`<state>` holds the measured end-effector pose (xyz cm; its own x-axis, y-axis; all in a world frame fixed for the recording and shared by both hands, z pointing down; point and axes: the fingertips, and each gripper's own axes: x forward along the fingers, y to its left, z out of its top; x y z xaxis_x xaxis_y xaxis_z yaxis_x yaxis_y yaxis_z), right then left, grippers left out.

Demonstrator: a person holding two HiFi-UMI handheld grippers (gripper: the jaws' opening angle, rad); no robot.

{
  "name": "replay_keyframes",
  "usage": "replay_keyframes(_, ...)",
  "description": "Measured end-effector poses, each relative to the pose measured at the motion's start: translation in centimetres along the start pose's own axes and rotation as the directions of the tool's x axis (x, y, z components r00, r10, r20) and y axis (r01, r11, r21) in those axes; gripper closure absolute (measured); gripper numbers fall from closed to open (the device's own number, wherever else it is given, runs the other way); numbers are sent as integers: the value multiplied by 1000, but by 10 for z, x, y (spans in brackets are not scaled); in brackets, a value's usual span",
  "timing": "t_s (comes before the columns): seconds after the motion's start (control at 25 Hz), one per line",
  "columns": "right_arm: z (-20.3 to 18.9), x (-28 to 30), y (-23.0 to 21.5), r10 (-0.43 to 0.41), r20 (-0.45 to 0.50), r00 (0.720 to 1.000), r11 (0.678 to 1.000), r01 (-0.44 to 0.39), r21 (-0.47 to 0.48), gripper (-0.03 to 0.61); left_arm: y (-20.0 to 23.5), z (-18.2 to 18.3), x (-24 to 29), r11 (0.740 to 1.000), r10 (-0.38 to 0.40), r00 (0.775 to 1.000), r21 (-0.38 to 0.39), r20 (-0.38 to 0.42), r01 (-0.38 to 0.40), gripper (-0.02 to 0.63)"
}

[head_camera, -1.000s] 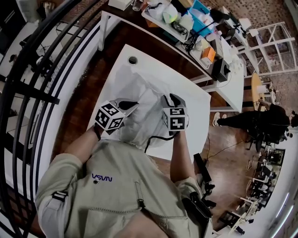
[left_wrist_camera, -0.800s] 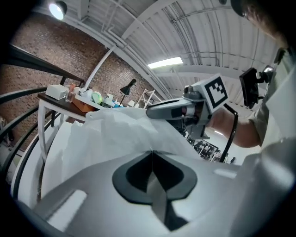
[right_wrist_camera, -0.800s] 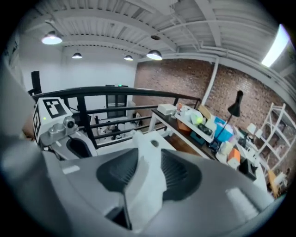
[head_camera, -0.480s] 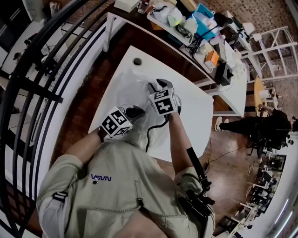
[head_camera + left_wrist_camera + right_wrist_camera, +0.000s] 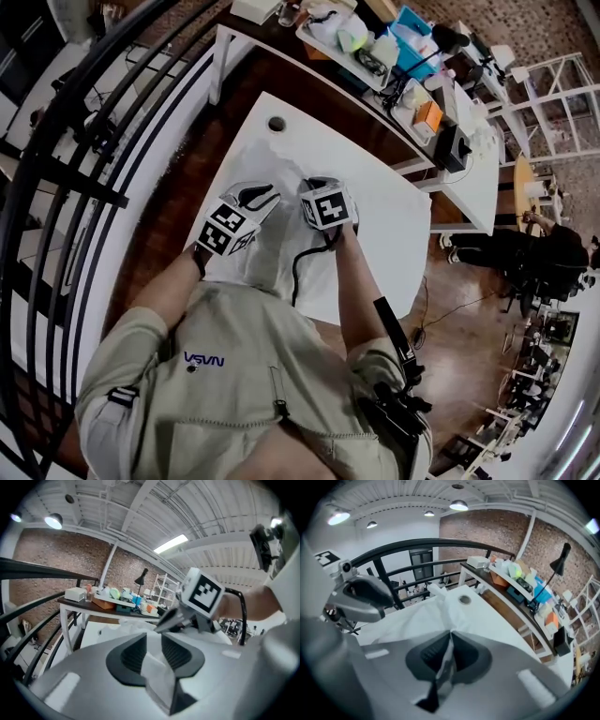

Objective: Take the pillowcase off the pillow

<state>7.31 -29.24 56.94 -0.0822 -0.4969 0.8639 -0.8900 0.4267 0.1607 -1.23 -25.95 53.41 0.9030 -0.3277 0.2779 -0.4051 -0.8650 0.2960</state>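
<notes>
the step in hand seems to be taking a new hold of the cloth, before the real pulling. the pillowcase point(image 5: 270, 246) lies as a white heap on the white table point(image 5: 375, 192), close in front of the person. it looks not yet drawn off. i cannot tell where the case ends and the pillow begins.

at the left side of the heap is the left gripper point(image 5: 258, 197), almost level and pointing across the cloth. its jaws have just been opening and stand a little apart. a fold of the pillowcase passes between the pads, but it looks loose, not pinched.

just beside it, to the right, the right gripper point(image 5: 315, 185) tilts down onto the top of the heap. its jaws have just been closing and are now together on a thin fold of the same cloth.

for the next move, i think the right gripper must keep this pinch firm, and the left one must find a better place before any pull.
</notes>
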Motion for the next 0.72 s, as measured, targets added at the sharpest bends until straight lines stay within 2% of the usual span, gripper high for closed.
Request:
replay_keyframes(0.08, 0, -2, 0, 1, 8, 1000, 1000, -1, -2, 571, 20, 13, 8, 998, 38, 999, -55, 17, -37, 435)
replay_keyframes(0.16, 0, -3, 1, 2, 12, 1000, 1000, -2, -6, 571, 33, 14, 25, 995, 35, 999, -98, -18, -36, 372)
replay_keyframes(0.24, 0, -4, 3, 5, 16, 1000, 1000, -4, -8, 571, 39, 5, 45, 990, 10, 997, -138, -72, -19, 340)
replay_keyframes(0.32, 1, -5, 6, 13, 25, 1000, 1000, -13, -16, 571, 40, -7, 60, 986, -23, 992, -169, -123, 2, 342)
replay_keyframes(0.4, 3, -7, 8, 24, 37, 999, 999, -23, -24, 571, 34, -15, 68, 989, -48, 984, -144, -172, 23, 434)
replay_keyframes(0.48, 7, -11, 6, 22, 62, 998, 1000, -21, -17, 571, 24, -17, 67, 997, -57, 978, -69, -198, 44, 525)
replay_keyframes(0.6, 20, -20, -8, -26, 145, 989, 999, 23, 27, 571, 6, -8, 53, 996, -53, 983, 59, -175, 64, 563)
replay_keyframes(0.72, 30, -32, -34, -156, 198, 968, 987, 143, 78, 570, -14, 1, 30, 986, -57, 991, 151, -122, 75, 572)
